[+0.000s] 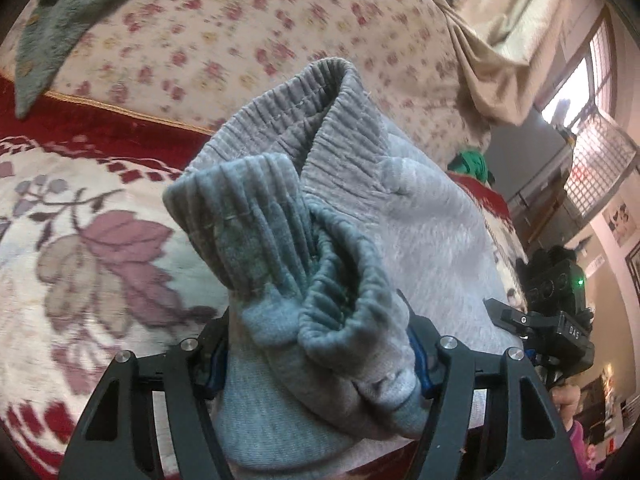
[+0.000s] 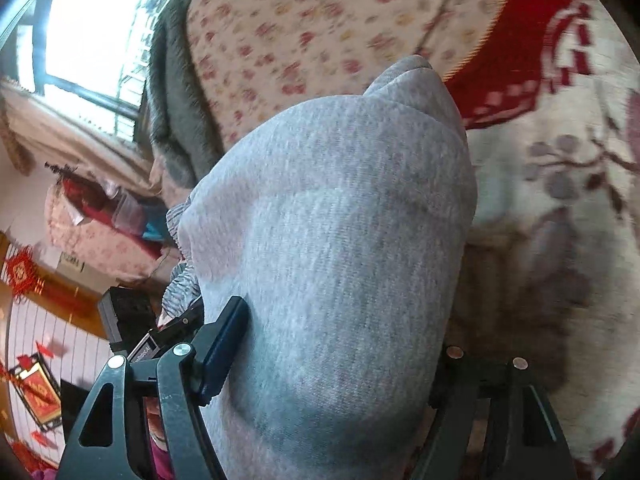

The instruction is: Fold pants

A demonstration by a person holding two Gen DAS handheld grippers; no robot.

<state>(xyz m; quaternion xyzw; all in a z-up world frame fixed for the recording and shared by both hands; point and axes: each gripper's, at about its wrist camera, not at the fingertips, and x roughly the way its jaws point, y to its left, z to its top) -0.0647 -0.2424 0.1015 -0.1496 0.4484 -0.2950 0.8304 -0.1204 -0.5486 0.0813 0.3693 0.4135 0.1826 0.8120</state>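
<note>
grey pants [image 1: 360, 216] | right gripper [image 1: 560, 332] label "das" | both grippers clamp fabric

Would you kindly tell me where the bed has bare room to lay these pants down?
Free: the leaf-patterned blanket left of the pants, bordered behind by its red band. Crowded: the grey throw on the floral quilt.

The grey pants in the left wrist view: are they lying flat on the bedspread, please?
No, the grey pants are bunched between the left gripper's fingers, with ribbed cuffs standing up.
</note>
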